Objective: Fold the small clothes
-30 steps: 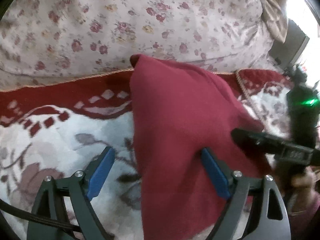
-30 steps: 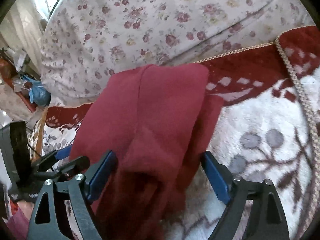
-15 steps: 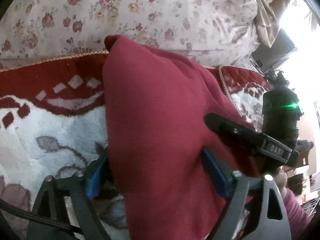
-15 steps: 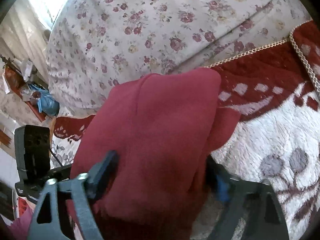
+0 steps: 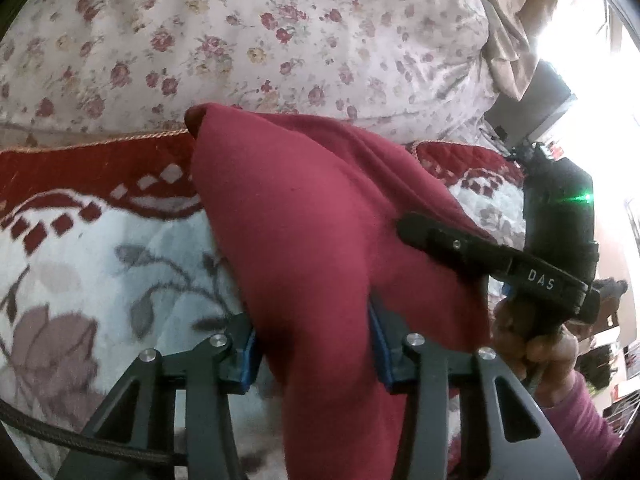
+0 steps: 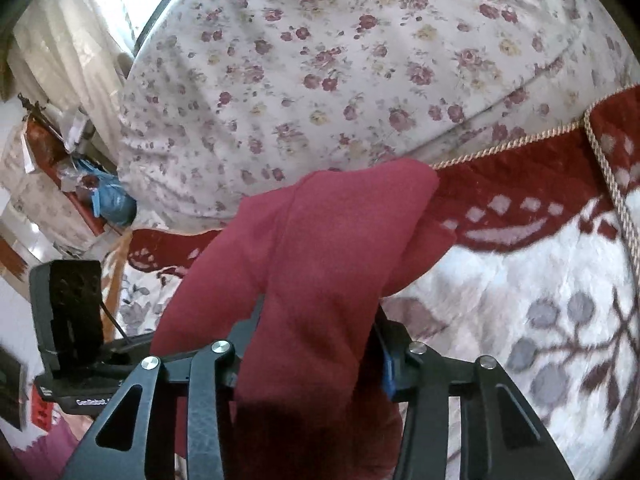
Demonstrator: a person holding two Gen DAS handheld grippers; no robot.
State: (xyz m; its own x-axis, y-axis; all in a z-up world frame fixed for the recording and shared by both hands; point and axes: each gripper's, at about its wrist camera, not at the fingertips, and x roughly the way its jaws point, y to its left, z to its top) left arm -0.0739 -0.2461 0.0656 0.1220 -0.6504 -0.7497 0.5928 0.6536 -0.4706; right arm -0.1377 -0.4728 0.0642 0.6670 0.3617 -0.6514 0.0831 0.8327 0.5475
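Observation:
A small dark-red garment (image 5: 304, 216) is held up over a red and white patterned blanket (image 5: 100, 248). My left gripper (image 5: 314, 344) is shut on its near edge, and the cloth bulges between the blue pads. My right gripper (image 6: 316, 344) is shut on the same garment (image 6: 332, 240), which drapes forward toward a floral pillow. The right gripper also shows at the right of the left wrist view (image 5: 496, 256), its finger lying against the cloth. The left gripper's body shows at the left of the right wrist view (image 6: 68, 320).
A large floral pillow (image 5: 248, 40) lies behind the blanket and fills the back of both views (image 6: 360, 60). The blanket has a corded trim (image 6: 612, 184). Clutter with a blue bag (image 6: 112, 204) sits off the bed at the left. A bright window is at the right (image 5: 592, 80).
Both grippers have gone from wide open around the garment to shut on it. The garment has been lifted and bunched between them.

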